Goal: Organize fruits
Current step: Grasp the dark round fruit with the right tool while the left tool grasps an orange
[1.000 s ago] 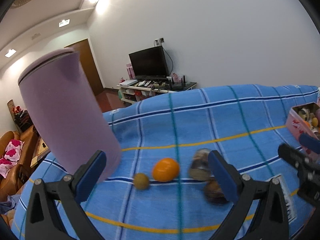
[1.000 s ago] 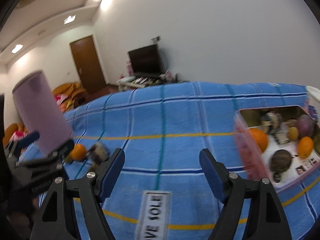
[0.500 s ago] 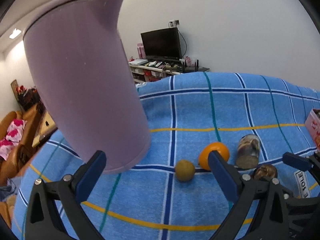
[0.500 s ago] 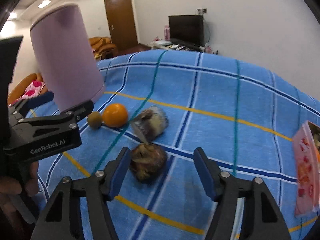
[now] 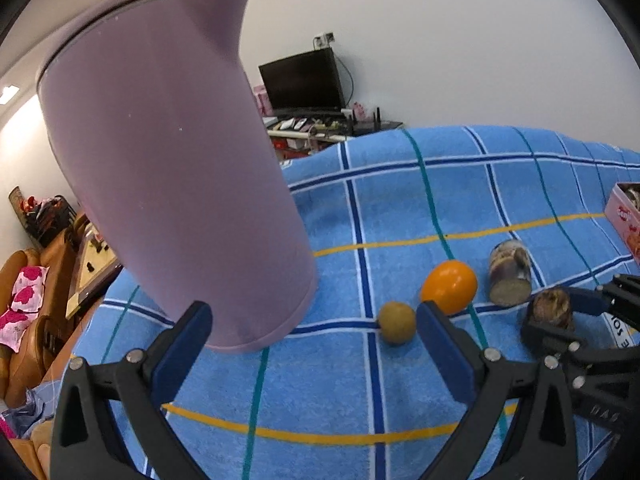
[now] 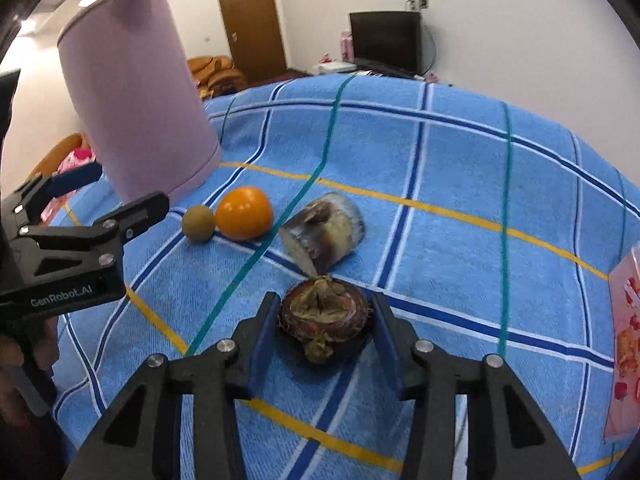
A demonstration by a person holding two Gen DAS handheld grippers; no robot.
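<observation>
On the blue checked cloth (image 6: 440, 152) lie a small brown round fruit (image 6: 197, 223), an orange (image 6: 244, 212), a cut purple-white piece (image 6: 324, 232) and a dark brown mangosteen-like fruit (image 6: 323, 324). My right gripper (image 6: 324, 328) has its pads on both sides of the dark fruit, which rests on the cloth. In the left wrist view the same fruits show: brown fruit (image 5: 397, 322), orange (image 5: 449, 287), cut piece (image 5: 510, 277), dark fruit (image 5: 552, 312). My left gripper (image 5: 312, 344) is open and empty, near the brown fruit.
A tall lilac jug (image 5: 168, 184) stands on the cloth's left part, just beyond my left gripper; it also shows in the right wrist view (image 6: 132, 92). A pink box (image 6: 626, 356) sits at the right edge. A sofa and TV stand lie beyond the table.
My right gripper swung left from the pink box, came down over the dark fruit and narrowed around it. My left gripper moved closer to the jug and the small fruits.
</observation>
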